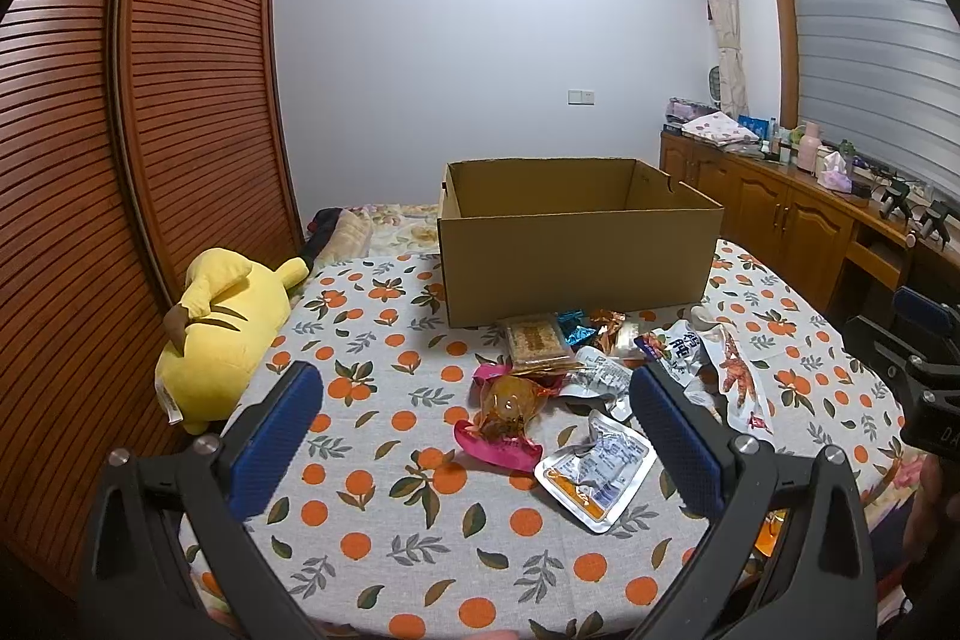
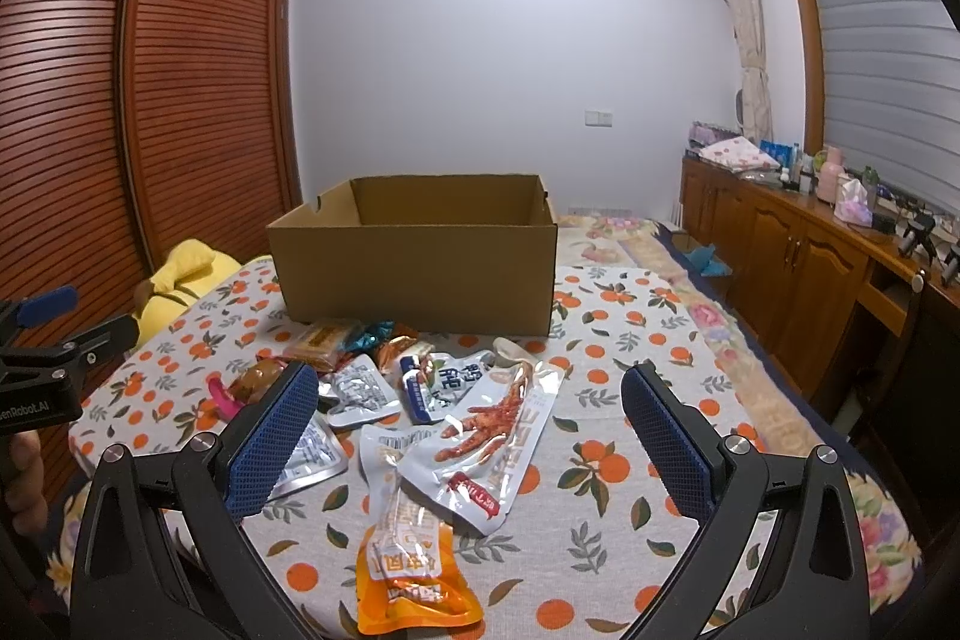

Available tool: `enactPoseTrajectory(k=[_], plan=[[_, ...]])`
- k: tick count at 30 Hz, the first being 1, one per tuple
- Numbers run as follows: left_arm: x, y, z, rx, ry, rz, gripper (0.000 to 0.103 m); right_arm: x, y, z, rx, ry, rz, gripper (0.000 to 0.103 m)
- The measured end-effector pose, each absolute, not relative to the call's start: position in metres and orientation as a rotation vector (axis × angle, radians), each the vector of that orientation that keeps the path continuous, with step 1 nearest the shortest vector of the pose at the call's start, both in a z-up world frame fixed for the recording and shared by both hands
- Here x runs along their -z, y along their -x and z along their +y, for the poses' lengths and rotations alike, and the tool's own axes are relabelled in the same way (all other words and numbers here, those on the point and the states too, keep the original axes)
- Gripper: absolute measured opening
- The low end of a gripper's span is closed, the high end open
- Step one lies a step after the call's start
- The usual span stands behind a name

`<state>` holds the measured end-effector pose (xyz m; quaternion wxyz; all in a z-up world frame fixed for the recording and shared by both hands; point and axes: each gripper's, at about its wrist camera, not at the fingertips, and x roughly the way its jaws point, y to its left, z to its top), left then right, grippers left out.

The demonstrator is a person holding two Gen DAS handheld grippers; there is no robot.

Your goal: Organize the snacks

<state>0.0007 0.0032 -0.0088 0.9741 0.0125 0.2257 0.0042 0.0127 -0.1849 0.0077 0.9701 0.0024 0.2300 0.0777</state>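
Note:
An open cardboard box (image 1: 576, 262) (image 2: 414, 268) stands on the orange-print cloth, its inside hidden from here. Snack packets lie heaped in front of it. In the left wrist view, a pink-and-amber wrapped candy (image 1: 504, 418) and a silver pouch (image 1: 594, 472) lie between the fingers of my left gripper (image 1: 477, 436), which is open and holds nothing. In the right wrist view, a white chicken-foot packet (image 2: 492, 436) and an orange pouch (image 2: 408, 562) lie below my right gripper (image 2: 468, 442), which also stands open with nothing in it. Biscuit packs (image 2: 324, 337) and foil candies (image 2: 372, 340) rest against the box.
A yellow plush toy (image 1: 222, 334) lies at the cloth's left edge beside a slatted wooden wardrobe (image 1: 120, 160). A wooden sideboard (image 2: 798, 256) with bottles and clutter runs along the right. A floral bedspread (image 2: 678, 274) stretches behind and to the right of the box.

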Motion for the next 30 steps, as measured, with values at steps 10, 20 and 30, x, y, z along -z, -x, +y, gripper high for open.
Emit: enactPoseTrajectory(k=[10,20,30], plan=[[0.0066,-0.0004,0.0036,-0.008,-0.027,0.454,0.103,-0.0082,-0.0119,-0.1853,-0.157,-0.004,0.464,0.103],[0.0034,0.0009,0.0046,-0.002,-0.030,0.451,0.103,-0.0082,-0.0120,-0.1854,-0.156,-0.004,0.463,0.103],[0.0064,0.0021,0.0030,0.002,-0.032,0.451,0.103,-0.0087,-0.0118,-0.1862,-0.153,-0.003,0.463,0.103]])
